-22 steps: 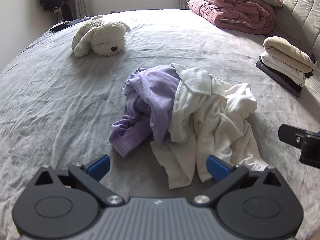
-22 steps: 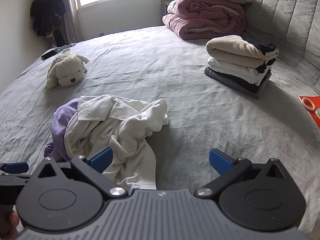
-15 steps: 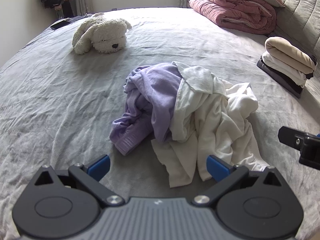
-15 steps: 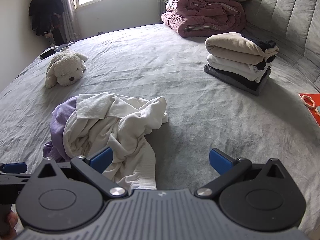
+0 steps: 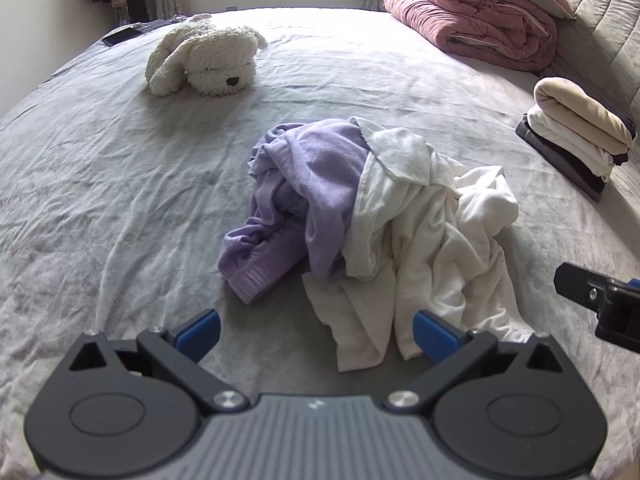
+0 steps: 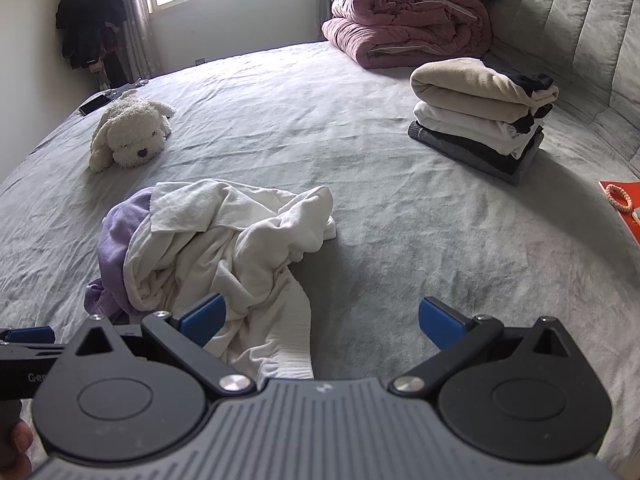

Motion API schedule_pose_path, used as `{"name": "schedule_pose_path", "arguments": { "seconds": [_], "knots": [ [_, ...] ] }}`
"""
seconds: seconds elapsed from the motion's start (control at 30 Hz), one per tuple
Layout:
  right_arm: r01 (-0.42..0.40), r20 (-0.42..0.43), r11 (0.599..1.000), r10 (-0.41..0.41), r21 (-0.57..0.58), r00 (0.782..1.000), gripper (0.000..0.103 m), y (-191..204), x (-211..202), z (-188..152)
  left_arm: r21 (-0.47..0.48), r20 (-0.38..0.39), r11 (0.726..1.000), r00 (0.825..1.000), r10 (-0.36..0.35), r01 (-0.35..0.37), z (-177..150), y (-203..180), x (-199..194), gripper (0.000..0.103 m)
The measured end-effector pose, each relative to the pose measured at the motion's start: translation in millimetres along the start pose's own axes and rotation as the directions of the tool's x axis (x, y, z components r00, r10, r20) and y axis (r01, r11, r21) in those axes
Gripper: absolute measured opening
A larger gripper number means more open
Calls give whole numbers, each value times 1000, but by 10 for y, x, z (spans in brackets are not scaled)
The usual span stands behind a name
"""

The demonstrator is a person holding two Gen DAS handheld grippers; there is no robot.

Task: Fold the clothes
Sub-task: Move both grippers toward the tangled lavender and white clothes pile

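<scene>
A crumpled white garment (image 5: pixel 424 248) lies partly over a crumpled lavender garment (image 5: pixel 304 184) in a heap on the grey bed (image 5: pixel 100 184). Both show in the right wrist view, the white one (image 6: pixel 224 248) and the lavender one (image 6: pixel 114 232). My left gripper (image 5: pixel 316 334) is open and empty, just short of the heap's near edge. My right gripper (image 6: pixel 320 318) is open and empty, its left finger over the white garment's near end. A stack of folded clothes (image 6: pixel 484 116) sits at the right, also in the left wrist view (image 5: pixel 576 136).
A white plush dog (image 5: pixel 204 60) lies at the far left of the bed. A folded pink quilt (image 6: pixel 408 20) sits by the padded headboard (image 6: pixel 568 32). A red tray (image 6: pixel 624 212) is at the right edge. A phone (image 5: pixel 122 34) lies at the far corner.
Both grippers have moved slightly forward toward the heap, which now looks a little closer. The clothes have not moved and both grippers stay open.
</scene>
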State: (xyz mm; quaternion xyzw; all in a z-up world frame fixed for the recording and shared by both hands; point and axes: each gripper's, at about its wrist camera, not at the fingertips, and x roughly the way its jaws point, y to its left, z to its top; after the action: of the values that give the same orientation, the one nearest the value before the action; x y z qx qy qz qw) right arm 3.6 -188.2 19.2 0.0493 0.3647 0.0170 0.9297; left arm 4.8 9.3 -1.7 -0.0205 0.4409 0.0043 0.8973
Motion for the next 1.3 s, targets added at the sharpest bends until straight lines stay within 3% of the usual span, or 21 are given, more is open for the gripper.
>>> {"name": "schedule_pose_path", "arguments": {
  "seconds": [0.53,0.73,0.87,1.3],
  "knots": [
    [-34,0,999,34,9,999,103,-2,-5,19,-57,-21,997,999,-44,43,132,155,49,102],
    [-81,-22,996,82,36,996,103,2,91,64,-53,-31,999,1000,-3,2,293,218,136,102],
    [-76,-3,997,76,-7,997,103,76,126,121,-26,-50,1000,999,-5,3,377,212,216,102],
    [-91,-19,995,91,-28,996,103,229,548,306,-61,-44,997,998,-54,51,537,360,543,102]
  ]
}}
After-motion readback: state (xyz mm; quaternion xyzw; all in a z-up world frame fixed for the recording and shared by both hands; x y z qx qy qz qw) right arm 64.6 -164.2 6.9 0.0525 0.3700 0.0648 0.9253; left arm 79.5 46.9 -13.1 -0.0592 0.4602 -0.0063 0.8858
